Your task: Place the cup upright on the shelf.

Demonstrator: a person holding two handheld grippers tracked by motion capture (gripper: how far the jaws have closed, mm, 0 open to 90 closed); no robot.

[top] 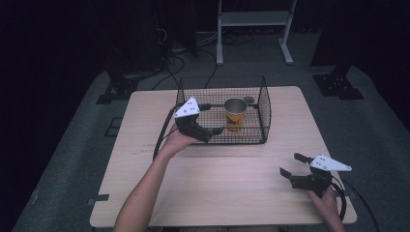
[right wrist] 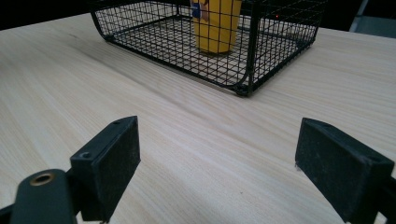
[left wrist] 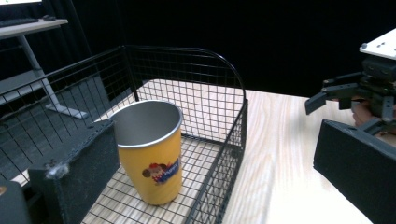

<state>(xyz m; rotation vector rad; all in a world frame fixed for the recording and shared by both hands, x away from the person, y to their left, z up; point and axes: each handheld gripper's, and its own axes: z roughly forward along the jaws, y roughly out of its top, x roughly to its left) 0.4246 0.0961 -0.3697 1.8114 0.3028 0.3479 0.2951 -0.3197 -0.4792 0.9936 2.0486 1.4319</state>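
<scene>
Pale wood table (top: 227, 188) nearest the person carries the right gripper (top: 296, 165), jaws spread wide and empty, well apart from the work. Farther on, the left gripper (top: 212, 119) reaches over the near-left wall of the black wire basket (top: 265, 104), jaws wide and holding nothing. Just beyond stands the yellow metal-lined cup (top: 235, 114), upright, its axis vertical, probably clear of both pads. Left is much the nearer.

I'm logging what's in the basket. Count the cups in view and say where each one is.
1. A yellow cup stands upright inside the wire basket, near its middle, just beyond the open left hand-held gripper. The mesh hides nothing else cup-like.
</scene>
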